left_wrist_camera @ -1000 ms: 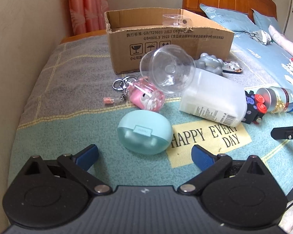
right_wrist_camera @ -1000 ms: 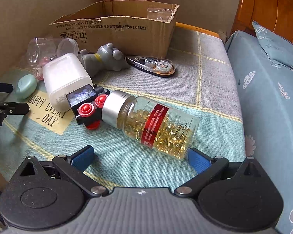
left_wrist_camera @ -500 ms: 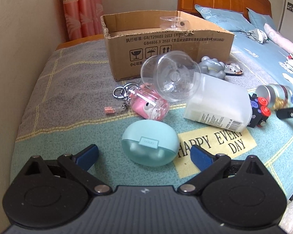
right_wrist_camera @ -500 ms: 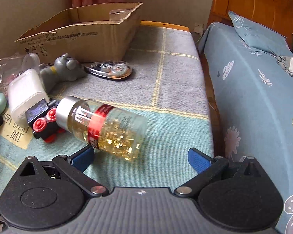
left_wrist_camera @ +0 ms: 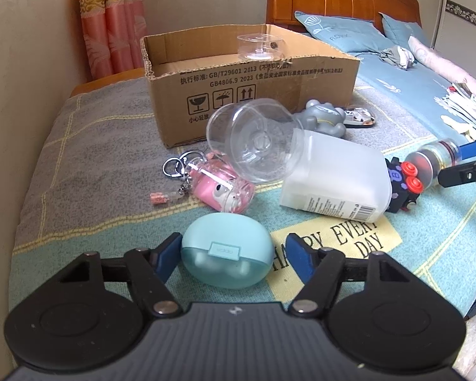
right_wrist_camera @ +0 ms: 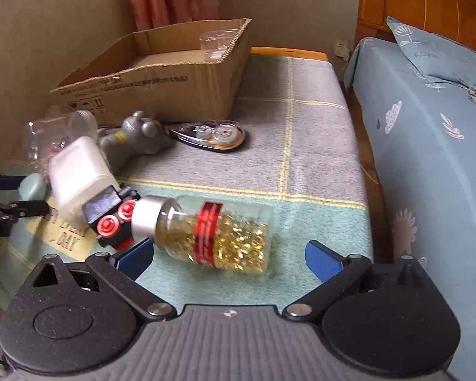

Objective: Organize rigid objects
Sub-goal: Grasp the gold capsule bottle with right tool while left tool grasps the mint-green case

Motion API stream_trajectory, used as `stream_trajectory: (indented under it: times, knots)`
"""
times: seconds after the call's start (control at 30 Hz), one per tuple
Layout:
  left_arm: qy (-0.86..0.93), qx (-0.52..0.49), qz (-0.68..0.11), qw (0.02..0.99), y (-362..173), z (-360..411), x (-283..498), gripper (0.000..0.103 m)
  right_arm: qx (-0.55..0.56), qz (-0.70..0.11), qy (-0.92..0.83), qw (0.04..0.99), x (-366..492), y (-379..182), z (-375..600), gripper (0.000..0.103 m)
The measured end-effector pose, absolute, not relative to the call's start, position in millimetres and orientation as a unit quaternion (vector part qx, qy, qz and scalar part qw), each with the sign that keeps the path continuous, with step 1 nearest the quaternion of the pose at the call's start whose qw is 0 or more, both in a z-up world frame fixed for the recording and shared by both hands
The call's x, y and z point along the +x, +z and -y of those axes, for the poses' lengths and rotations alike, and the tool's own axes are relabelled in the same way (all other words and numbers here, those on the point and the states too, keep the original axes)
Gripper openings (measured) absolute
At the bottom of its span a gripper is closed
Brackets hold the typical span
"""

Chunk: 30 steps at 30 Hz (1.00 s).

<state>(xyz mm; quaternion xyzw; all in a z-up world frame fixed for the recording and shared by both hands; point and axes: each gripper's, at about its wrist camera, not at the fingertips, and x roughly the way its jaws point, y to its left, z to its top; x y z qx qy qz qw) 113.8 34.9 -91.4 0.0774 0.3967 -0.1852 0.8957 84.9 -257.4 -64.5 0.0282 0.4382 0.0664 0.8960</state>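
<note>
Left tongs (left_wrist_camera: 231,252): lower centre of the left wrist view; spread wide, blue pads either side of the teal earbud case (left_wrist_camera: 227,255), gripping nothing. Left pad looks just at the case's side; contact not certain.
Teal earbud case: on the blanket (left_wrist_camera: 89,158), low centre of frame, clasp toward the camera.
Cardboard box (left_wrist_camera: 247,79): upper centre, open top, a clear plastic spool (left_wrist_camera: 258,47) showing above its rim.
Loose items, mid-frame, left to right: pink keychain charm (left_wrist_camera: 220,187), clear round container (left_wrist_camera: 254,139), white plastic tub (left_wrist_camera: 336,177), grey figurine (left_wrist_camera: 325,119), black toy with red knobs (left_wrist_camera: 403,181).
Right tongs (right_wrist_camera: 228,255): lower centre of the right wrist view; wide apart, empty, straddling the capsule bottle (right_wrist_camera: 206,230).
Capsule bottle: lying on its side, silver cap toward frame left, touching the black toy; blurred.
Step in hand (judged): both tongs lined up for a pick, neither closed.
Next move (judged): close squarely on each rounded body, lift, carry up-frame to the box. Bottle may roll; case is smooth and could slip.
</note>
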Motion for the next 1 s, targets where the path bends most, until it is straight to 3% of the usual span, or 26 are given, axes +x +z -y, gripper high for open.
stream_trajectory:
  times: [1.0]
  knots:
    - [-0.137,0.058,-0.427,0.892,-87.1,-19.8,107.8,0.068,-0.052,-0.438,-0.005,0.898,93.1,-64.5,212.4,0.103]
